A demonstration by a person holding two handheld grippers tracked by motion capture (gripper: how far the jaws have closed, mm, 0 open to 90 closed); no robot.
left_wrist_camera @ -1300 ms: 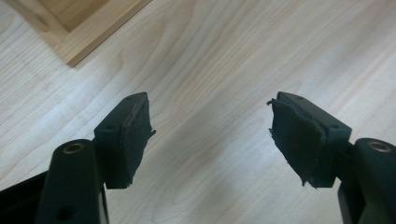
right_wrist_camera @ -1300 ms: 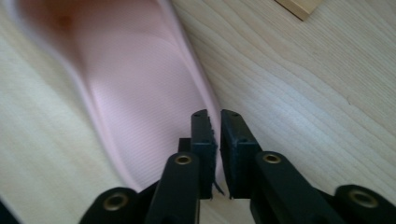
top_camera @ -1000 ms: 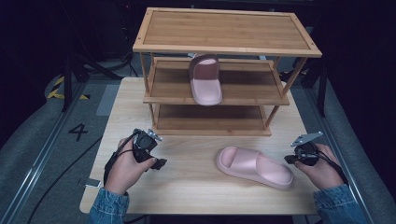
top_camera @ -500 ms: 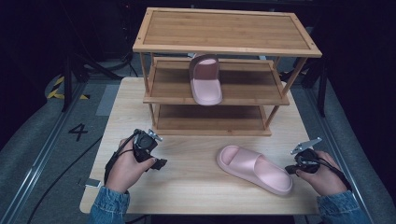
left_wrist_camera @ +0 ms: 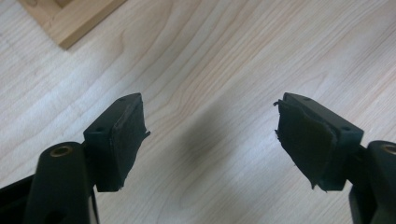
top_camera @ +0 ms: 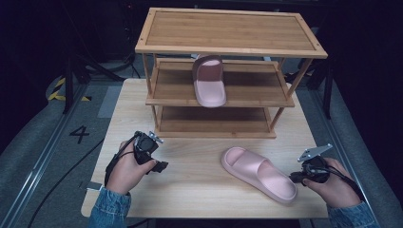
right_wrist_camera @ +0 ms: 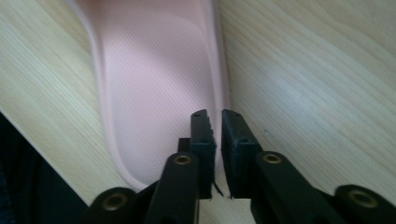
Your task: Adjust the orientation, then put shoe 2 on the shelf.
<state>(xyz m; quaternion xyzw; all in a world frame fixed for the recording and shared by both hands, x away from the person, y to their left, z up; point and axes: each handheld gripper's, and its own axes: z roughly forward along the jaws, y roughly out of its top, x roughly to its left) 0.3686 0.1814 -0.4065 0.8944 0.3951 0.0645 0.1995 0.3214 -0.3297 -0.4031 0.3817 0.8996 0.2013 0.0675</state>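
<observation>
Dark room, pale wood table [top_camera: 190, 190]. Pink slipper [top_camera: 259, 173] lies flat front-right, below rack [top_camera: 228, 47]. Prob light, soft foam, bendy; take heel rim. R gripper [right_wrist_camera: 215, 154] just opening, narrow gap, pinching nothing. L gripper [left_wrist_camera: 210, 144] spread, empty.

Open table at front, rack blocking the back

Bare table [top_camera: 190, 185] lies between the left gripper [top_camera: 159, 166] and the pink slipper [top_camera: 259, 173], free to cross. The wooden rack [top_camera: 228, 52] walls off the far side; its middle shelf holds a second slipper [top_camera: 209, 80], with free shelf on both sides of it, and the bottom shelf stands open.
</observation>
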